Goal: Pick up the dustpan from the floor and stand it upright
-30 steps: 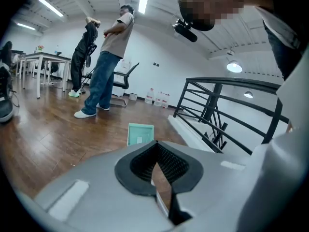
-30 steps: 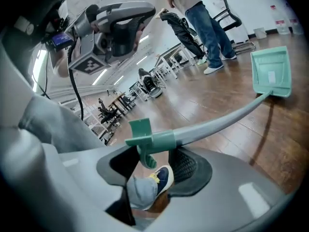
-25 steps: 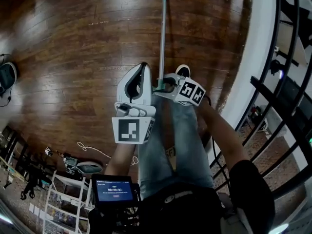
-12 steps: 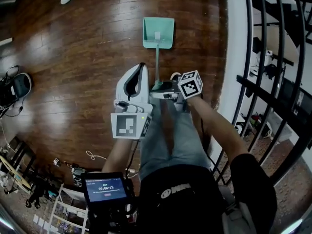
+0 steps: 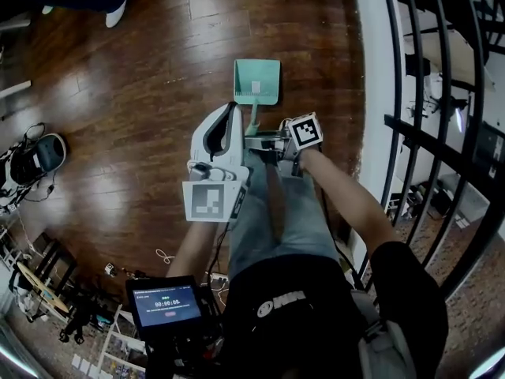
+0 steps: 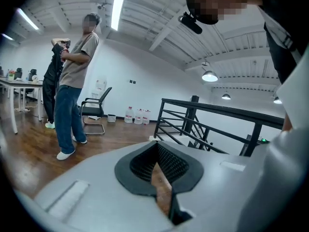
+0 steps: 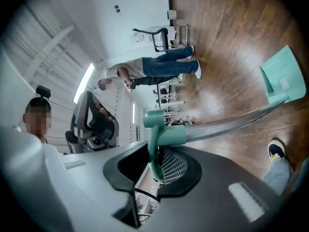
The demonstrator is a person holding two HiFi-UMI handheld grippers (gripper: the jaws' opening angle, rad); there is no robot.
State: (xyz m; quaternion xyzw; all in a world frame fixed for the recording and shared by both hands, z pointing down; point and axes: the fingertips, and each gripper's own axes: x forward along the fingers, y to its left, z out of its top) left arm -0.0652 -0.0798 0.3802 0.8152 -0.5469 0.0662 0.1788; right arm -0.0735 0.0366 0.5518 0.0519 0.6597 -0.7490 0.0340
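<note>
Dustpan [image 5: 256, 81] has risen since the earlier frame and hangs pan-down beyond my right hand-held gripper [image 5: 264, 142], jaws closing on its handle loop [image 7: 153, 149], left hand-held gripper [image 5: 230, 109] together, empty; risk: so thin a pinch may let it swivel or drop.

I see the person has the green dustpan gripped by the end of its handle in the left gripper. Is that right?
Not quite. It is the right gripper, not the left, that has the green dustpan by the end of its handle. The right gripper view shows its jaws closing with the handle's green end loop between them. The left gripper has nothing between its jaws.
</note>
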